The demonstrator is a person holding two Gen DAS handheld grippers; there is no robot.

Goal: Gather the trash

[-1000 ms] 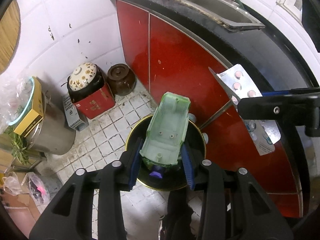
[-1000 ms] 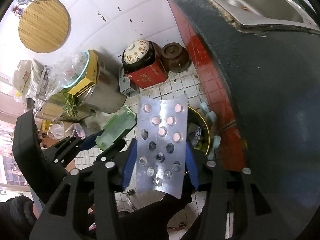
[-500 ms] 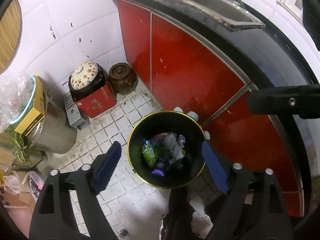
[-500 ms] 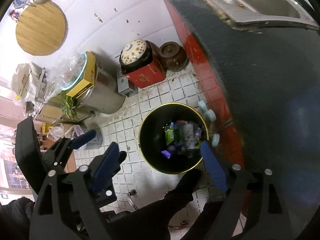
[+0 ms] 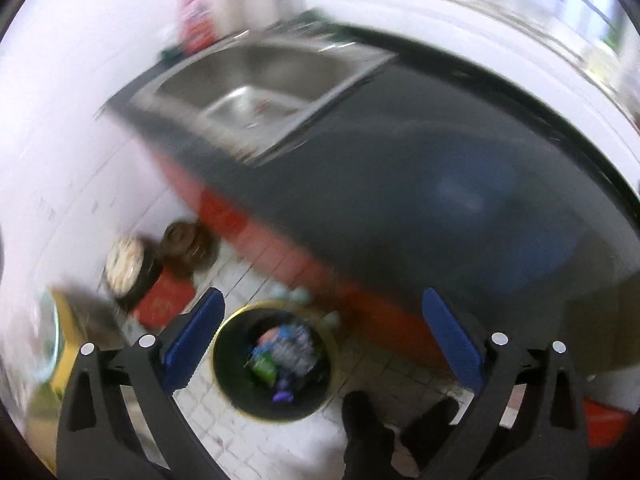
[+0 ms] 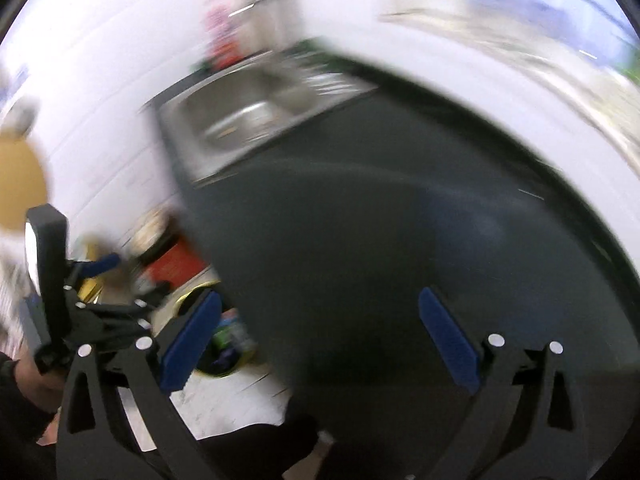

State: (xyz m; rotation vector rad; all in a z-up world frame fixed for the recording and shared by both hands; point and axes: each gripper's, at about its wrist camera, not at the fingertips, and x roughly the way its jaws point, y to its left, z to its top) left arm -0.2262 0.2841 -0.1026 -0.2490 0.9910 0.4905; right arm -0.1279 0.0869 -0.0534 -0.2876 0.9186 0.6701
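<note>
A black trash bin with a gold rim (image 5: 240, 396) stands on the tiled floor by the red cabinet, holding mixed trash (image 5: 280, 354). My left gripper (image 5: 320, 340) is open and empty, high above the bin. My right gripper (image 6: 316, 340) is open and empty over the dark countertop (image 6: 360, 240); a slice of the bin (image 6: 228, 340) shows at its left finger. The left gripper (image 6: 96, 264) also shows at the left of the right wrist view. Both views are blurred by motion.
A steel sink (image 5: 256, 92) is set in the dark countertop (image 5: 400, 184) against the white tiled wall. A patterned lidded pot on a red box (image 5: 132, 272) and a brown jar (image 5: 184, 244) stand on the floor near the bin. The person's feet (image 5: 368, 432) are below.
Both grippers opened and dropped the green plastic piece and the pill blister pack into the bin. Both have since swung upward, so the sink and countertop now fill the views.
</note>
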